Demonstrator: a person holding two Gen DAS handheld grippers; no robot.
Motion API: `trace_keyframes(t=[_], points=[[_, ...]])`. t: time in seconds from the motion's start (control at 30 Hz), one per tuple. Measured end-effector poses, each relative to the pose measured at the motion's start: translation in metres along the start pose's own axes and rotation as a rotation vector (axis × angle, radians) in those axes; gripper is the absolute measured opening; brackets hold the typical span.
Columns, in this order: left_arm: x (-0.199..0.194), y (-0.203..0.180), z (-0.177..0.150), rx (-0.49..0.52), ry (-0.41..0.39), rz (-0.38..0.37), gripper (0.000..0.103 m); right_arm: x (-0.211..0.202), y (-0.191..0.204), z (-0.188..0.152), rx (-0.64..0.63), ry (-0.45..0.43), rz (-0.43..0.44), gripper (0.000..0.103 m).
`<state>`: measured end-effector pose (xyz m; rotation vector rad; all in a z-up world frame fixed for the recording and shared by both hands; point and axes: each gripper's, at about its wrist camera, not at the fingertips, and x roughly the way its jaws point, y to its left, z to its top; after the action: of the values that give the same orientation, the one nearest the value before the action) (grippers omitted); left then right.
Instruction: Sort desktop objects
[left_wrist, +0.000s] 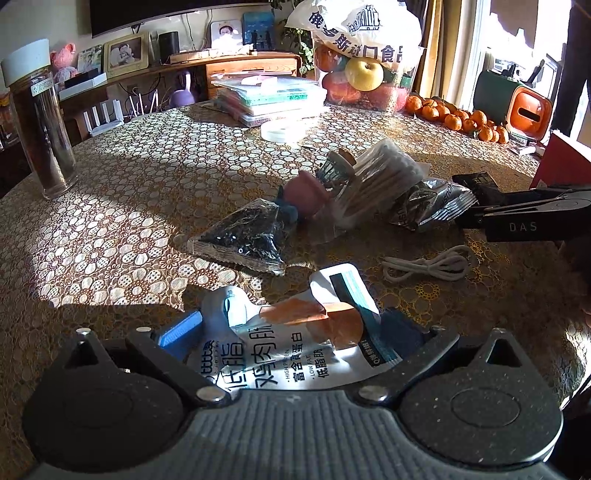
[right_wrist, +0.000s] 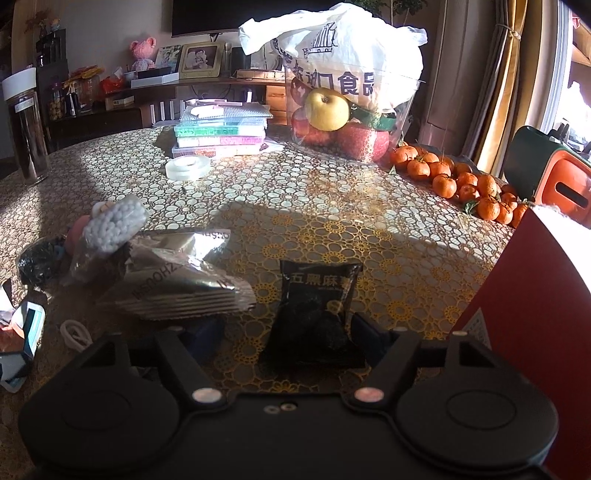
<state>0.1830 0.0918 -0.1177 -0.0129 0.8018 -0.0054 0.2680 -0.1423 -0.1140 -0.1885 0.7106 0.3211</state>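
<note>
Sunlit patterned tablecloth (right_wrist: 332, 192) | left hand-held gripper (left_wrist: 291, 332) clamps white packet (left_wrist: 280, 354) | right hand-held gripper (right_wrist: 288, 332) wide around black sachet (right_wrist: 314, 310)

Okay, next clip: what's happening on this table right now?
A person is sorting clutter on a patterned table with two handheld grippers. The left gripper has a white chicken-breast snack packet between its fingers; whether the pads press on it is unclear. The right gripper straddles a small black sesame packet lying on the table, jaws apart and not yet pressing. A silver packet, a cotton swab bag and a white cable lie unsorted.
</note>
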Motion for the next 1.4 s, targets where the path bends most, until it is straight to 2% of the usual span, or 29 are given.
trace_keyframes(t=[0.17,0.27,0.33,0.63,0.8,1.4], points=[[-0.003,0.000,-0.001,-0.017,-0.004,0.013,0.101,-0.002,0.002,0.000,-0.004,-0.004,0.004,0.066],[-0.008,0.003,-0.002,-0.034,-0.017,0.013,0.091,-0.003,0.002,0.000,-0.006,-0.004,0.006,0.058],[-0.012,0.005,-0.002,-0.043,-0.028,0.023,0.074,-0.004,0.003,0.000,-0.009,-0.007,-0.001,0.051],[-0.015,0.002,-0.002,-0.044,-0.033,0.017,0.072,-0.010,0.001,-0.002,0.003,-0.006,-0.014,0.045],[-0.020,-0.005,-0.004,-0.019,-0.046,0.017,0.072,-0.017,-0.002,-0.002,0.014,-0.008,-0.020,0.037],[-0.046,-0.020,0.008,0.002,-0.071,0.000,0.072,-0.068,0.003,-0.002,0.051,-0.051,0.003,0.035]])
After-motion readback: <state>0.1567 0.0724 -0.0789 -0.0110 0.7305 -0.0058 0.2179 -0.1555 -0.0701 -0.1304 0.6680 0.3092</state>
